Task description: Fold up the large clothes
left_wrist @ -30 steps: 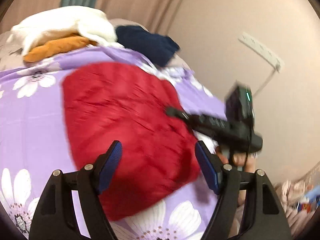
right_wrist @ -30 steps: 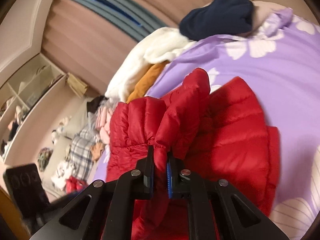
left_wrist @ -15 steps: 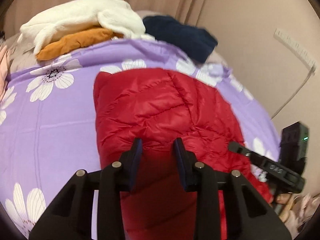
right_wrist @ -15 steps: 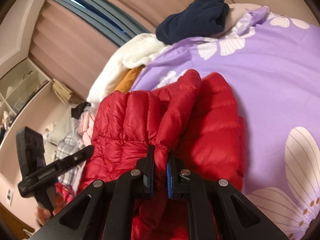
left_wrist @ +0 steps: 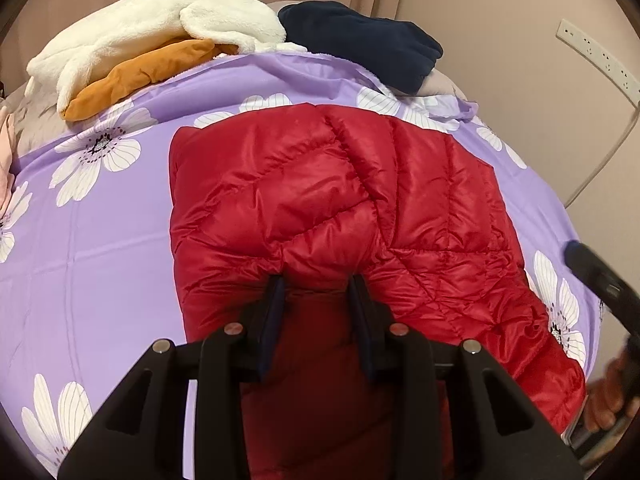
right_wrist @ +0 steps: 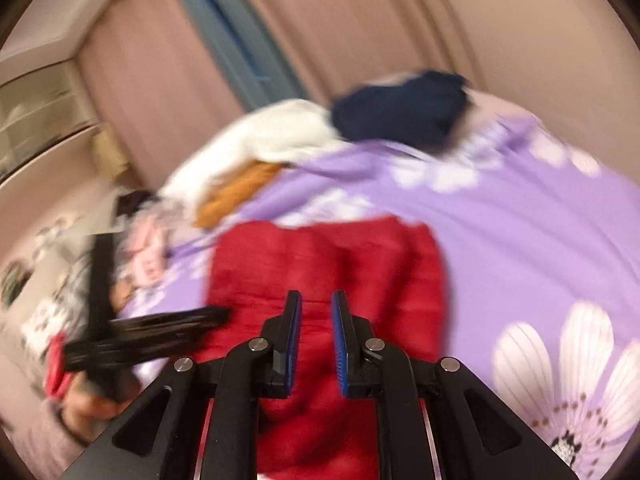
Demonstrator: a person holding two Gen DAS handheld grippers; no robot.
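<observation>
- We find the left claw [left_wrist: 318, 292] clenched on a raised ridge of the red puffer jacket [left_wrist: 340, 200]; its two pads press into the quilted fabric from either side, at the near edge of the garment.
- We find the right claw [right_wrist: 316, 320] released: a clear gap shows between its blue pads, with nothing held. It hangs just above the near part of the jacket. This view is blurred, so fine detail is not reliable.
- The jacket lies on the bed, on a purple floral sheet [left_wrist: 100, 232], partly folded into a compact block. Its long axis runs from the near edge by the claws away toward the far side of the bed.
- From the left claw the bulk of the jacket lies straight ahead and slightly right; a loose red portion trails toward the near right corner.
- In our judgement the left claw, already gripping, is placed to carry the near edge forward over the far part along that axis; the right claw is free to pin or smooth.
- Beyond the jacket, at the far edge of the bed, sit a white fleece garment [left_wrist: 160, 12], an orange garment [left_wrist: 140, 76] under it, and a navy garment [left_wrist: 360, 48] to the right, all well apart from the jacket.
</observation>
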